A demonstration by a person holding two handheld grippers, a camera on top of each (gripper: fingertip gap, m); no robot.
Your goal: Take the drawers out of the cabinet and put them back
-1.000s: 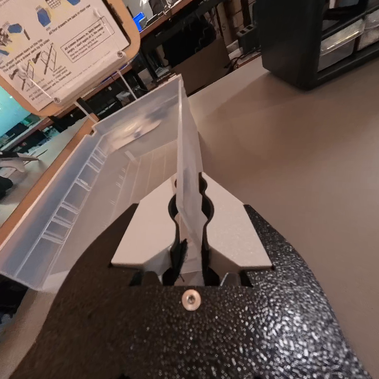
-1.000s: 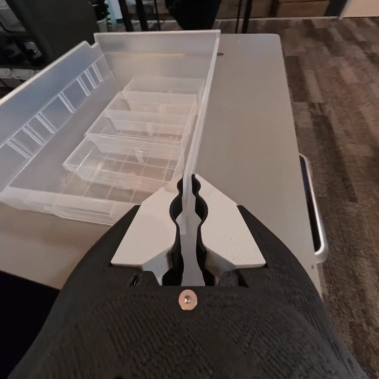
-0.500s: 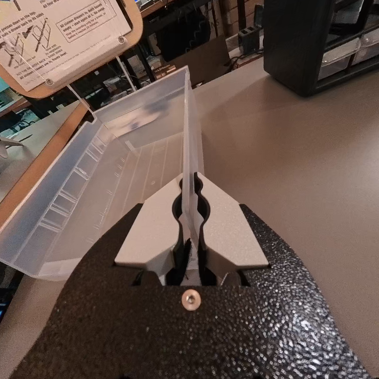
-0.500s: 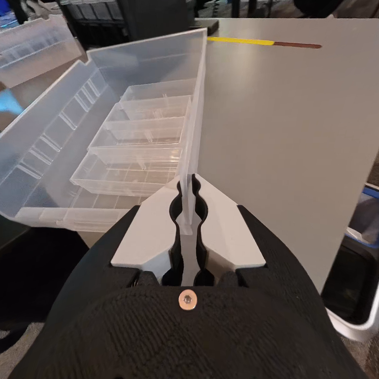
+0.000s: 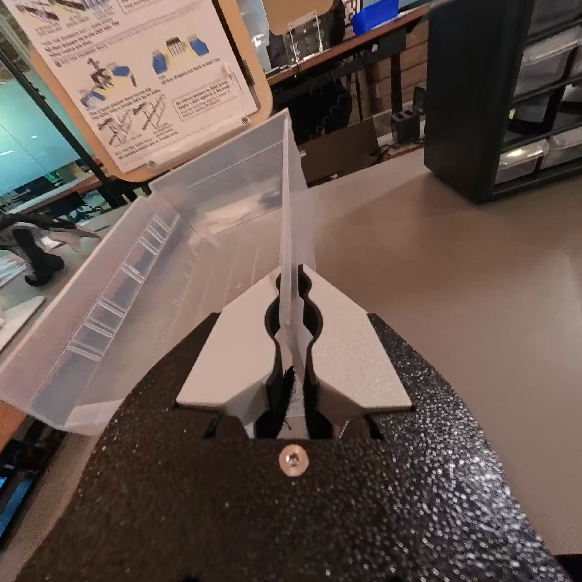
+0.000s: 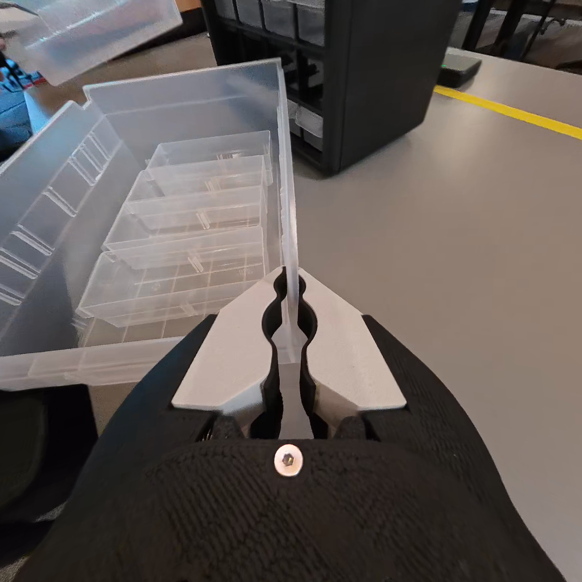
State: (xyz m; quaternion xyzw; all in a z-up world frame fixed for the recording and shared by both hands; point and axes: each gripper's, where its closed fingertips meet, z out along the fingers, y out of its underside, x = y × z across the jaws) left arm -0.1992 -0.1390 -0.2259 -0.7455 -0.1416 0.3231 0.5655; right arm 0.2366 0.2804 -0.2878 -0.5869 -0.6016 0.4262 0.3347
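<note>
My left gripper (image 5: 291, 274) is shut on the right side wall (image 5: 288, 204) of an empty clear plastic bin (image 5: 126, 283), which hangs tilted over the table's left edge. My right gripper (image 6: 291, 274) is shut on the right side wall (image 6: 286, 189) of a second clear bin (image 6: 47, 220). That bin holds several small clear drawers (image 6: 195, 239) lying in a row. The black drawer cabinet (image 6: 378, 94) stands just behind this bin. It also shows at the top right of the left wrist view (image 5: 472, 110). The empty bin also shows at the top left of the right wrist view (image 6: 94, 31).
An instruction board (image 5: 141, 78) stands behind the empty bin. The grey table top (image 6: 441, 252) stretches to the right, with a yellow tape line (image 6: 504, 110) at its far side. Desks and boxes lie beyond the table (image 5: 330, 63).
My left fingers closed tighter on the empty bin's wall and raised it. My right gripper swung its bin of drawers round from the floor side to face the black cabinet.
</note>
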